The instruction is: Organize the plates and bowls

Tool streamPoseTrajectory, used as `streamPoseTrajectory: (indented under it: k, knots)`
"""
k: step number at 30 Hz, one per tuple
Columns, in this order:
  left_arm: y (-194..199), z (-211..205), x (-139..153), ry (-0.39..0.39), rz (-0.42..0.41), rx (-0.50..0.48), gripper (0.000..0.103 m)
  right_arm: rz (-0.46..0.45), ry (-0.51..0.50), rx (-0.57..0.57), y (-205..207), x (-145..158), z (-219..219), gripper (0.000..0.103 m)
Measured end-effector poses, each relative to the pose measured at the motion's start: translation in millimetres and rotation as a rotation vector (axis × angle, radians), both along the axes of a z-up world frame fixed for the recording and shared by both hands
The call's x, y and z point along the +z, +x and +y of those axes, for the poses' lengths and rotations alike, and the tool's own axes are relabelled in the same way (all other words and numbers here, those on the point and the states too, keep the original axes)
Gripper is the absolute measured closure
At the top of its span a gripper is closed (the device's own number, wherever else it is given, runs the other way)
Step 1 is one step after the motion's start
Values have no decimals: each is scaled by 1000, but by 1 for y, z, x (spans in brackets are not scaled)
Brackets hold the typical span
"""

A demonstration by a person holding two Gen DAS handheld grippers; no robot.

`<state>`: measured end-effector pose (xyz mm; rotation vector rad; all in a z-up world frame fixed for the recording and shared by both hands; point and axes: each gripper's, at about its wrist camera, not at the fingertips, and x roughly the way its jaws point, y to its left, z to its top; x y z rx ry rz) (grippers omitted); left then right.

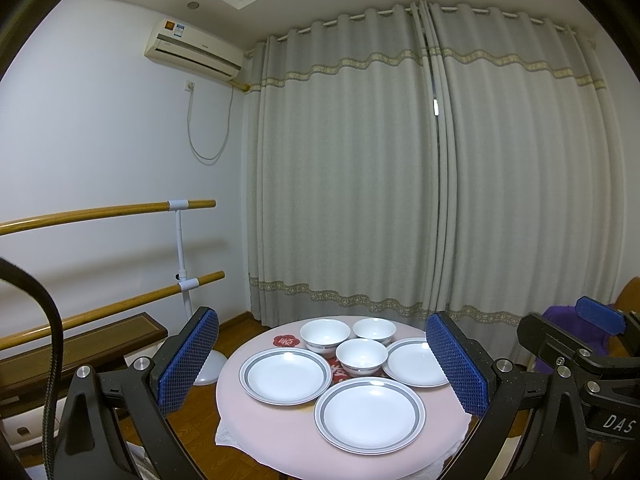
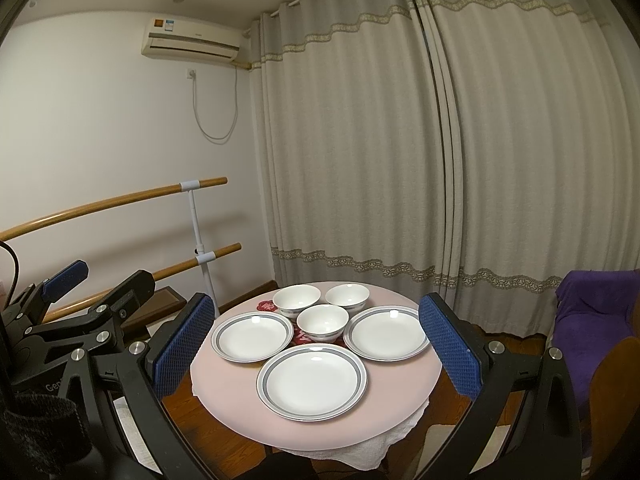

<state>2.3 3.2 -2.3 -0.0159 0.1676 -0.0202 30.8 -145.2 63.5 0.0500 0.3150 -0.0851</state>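
Low in the frame, a round pink table (image 2: 224,376) carries three grey-rimmed plates (image 2: 311,380) and, behind them, three white bowls (image 2: 323,322) (clustered, possibly touching). Left gripper (image 1: 322,364) and right gripper (image 2: 316,350) hover spread wide, empty.

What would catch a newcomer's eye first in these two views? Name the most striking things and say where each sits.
The round pink table stands out, low in the middle, with three white grey-rimmed plates fanned along its near side and three white bowls clustered behind them. Framing it, the right gripper and the left gripper hold their blue-padded fingers wide open, short of the dishes. Behind, pale grey curtains fill the wall.
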Motion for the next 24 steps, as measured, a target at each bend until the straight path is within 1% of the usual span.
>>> streamPoseTrajectory:
  k: [14, 24]
  knots:
    - [-1, -1, 0, -3, -1, 1, 1, -9, -12, -10, 1, 3, 5, 0]
    - [2, -2, -2, -2, 4, 4, 1, -46, -92, -73, -6, 7, 18, 0]
